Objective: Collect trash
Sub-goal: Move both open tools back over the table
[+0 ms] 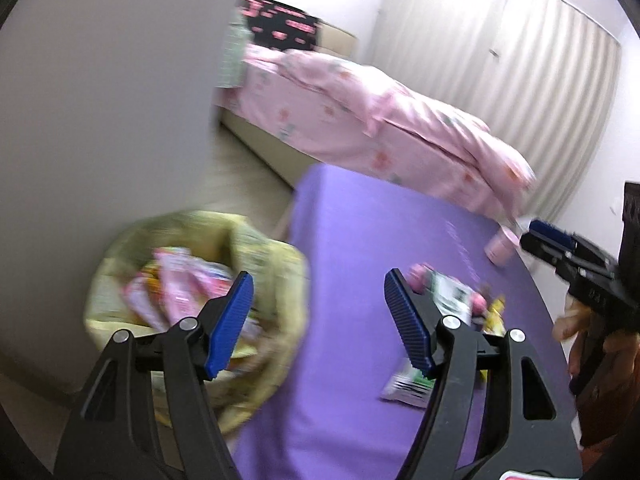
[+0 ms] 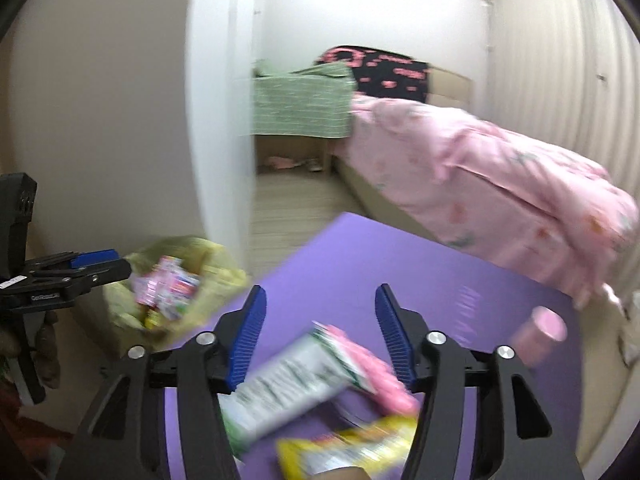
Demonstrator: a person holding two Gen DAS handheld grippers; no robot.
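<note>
Hand-held gripper (image 2: 320, 334) above white-green wrapper (image 2: 280, 384)

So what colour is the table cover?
Purple table cover, clearest in the left wrist view.

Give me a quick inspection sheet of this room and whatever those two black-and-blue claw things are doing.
Surface: purple-covered table, flat, partly littered.
Job's things: white-green wrapper, pink wrapper and yellow wrapper lie together on the table; yellow-lined trash bin sits on the floor beside the table, already holding pink packets.
Clutter: pink cup lying on its side on the table.
Grippers: left gripper open and empty, between bin and table; right gripper open, empty, over the wrappers.
Cables: nothing seen.
Surroundings: bed with pink bedding, pale curtain, white wall. Both views are motion-blurred.
</note>
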